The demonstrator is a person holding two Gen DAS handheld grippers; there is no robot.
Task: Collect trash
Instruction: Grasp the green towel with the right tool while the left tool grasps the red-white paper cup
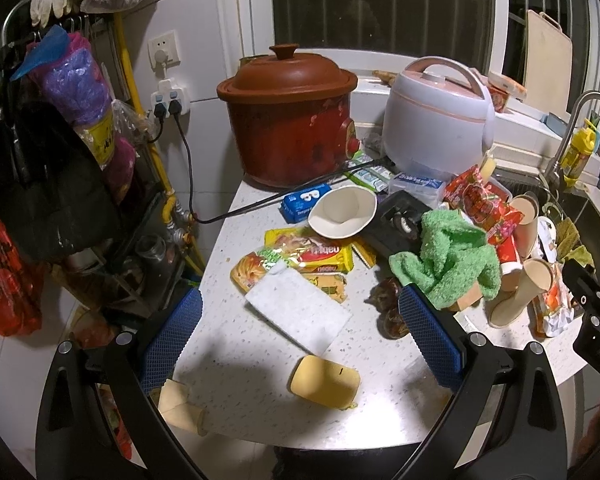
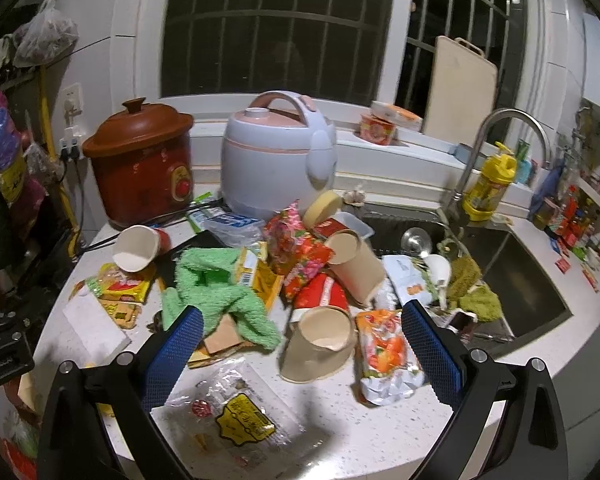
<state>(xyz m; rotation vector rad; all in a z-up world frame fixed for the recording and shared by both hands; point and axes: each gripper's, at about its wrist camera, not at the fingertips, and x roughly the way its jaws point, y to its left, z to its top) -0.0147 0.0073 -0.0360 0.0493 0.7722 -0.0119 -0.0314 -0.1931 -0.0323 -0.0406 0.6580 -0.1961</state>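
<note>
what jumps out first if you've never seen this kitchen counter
A heap of trash covers the counter: a green towel, tipped paper cups and bright snack wrappers. Behind it stand a red clay slow cooker and a white rice cooker. Both open grippers, left and right, hover empty.

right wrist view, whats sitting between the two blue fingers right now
In the right wrist view a tipped paper cup and an orange snack packet lie between them; a clear wrapper is nearer.

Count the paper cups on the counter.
3: red cup on its side beside the slow cooker, tan cup tipped mid-pile, front tan cup nearest the right gripper. Others may be hidden.
</note>
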